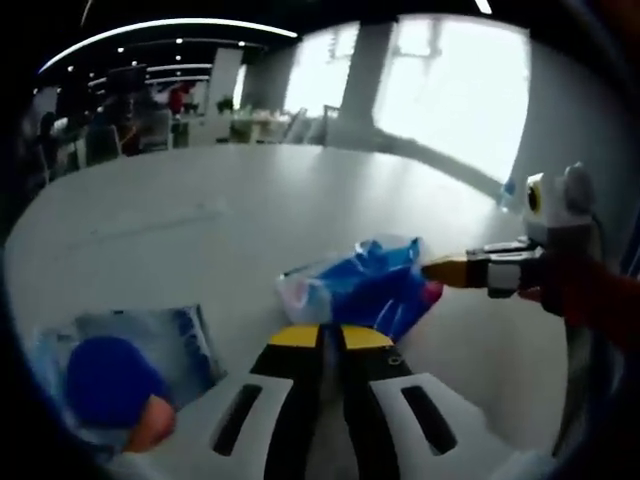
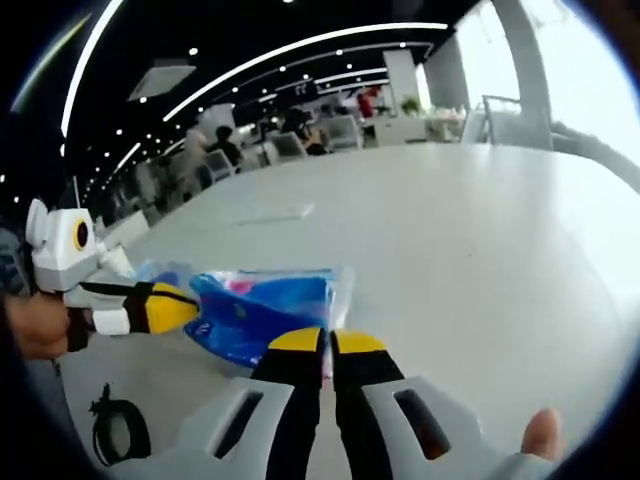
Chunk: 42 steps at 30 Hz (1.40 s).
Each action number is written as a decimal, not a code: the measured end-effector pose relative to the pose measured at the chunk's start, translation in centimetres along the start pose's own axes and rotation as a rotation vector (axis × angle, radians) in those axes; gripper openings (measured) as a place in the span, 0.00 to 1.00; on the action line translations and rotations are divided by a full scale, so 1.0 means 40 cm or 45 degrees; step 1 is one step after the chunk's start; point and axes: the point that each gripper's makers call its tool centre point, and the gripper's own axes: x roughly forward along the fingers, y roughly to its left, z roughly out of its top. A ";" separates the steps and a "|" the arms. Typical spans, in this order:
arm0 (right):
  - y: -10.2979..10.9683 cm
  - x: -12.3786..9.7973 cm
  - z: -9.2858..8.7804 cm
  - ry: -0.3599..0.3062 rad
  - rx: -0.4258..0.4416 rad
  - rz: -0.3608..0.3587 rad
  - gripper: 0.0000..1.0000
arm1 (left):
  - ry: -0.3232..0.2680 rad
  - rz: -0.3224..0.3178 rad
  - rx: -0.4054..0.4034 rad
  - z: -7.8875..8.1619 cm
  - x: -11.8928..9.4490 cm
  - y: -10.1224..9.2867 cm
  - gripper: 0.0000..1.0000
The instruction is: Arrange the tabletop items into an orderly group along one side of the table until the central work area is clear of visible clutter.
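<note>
Both tongs, the left tongs and right tongs, clench opposite edges of the blue plastic packet lying mid-tabletop, apparently to drag it toward a side, near another bluish packet.

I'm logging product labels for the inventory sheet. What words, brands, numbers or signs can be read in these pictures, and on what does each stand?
None can be read.
Blue plastic packet: white and pink markings, too blurred to read.
Pale blue packet with a dark blue patch: print is blurred, no letters can be told.
Left gripper and right gripper: yellow tips, no lettering visible.
White table: no markings.
</note>
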 end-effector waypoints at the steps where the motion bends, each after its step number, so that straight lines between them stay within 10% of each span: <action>1: 0.003 0.001 -0.002 0.001 -0.004 0.003 0.04 | 0.003 0.004 0.000 -0.003 -0.002 0.002 0.03; 28: 0.030 0.023 -0.062 0.068 0.006 0.041 0.05 | 0.086 0.037 0.062 -0.063 -0.002 0.038 0.03; 42: 0.033 0.009 -0.045 0.042 -0.012 0.031 0.19 | 0.096 0.005 0.098 -0.068 -0.008 0.019 0.27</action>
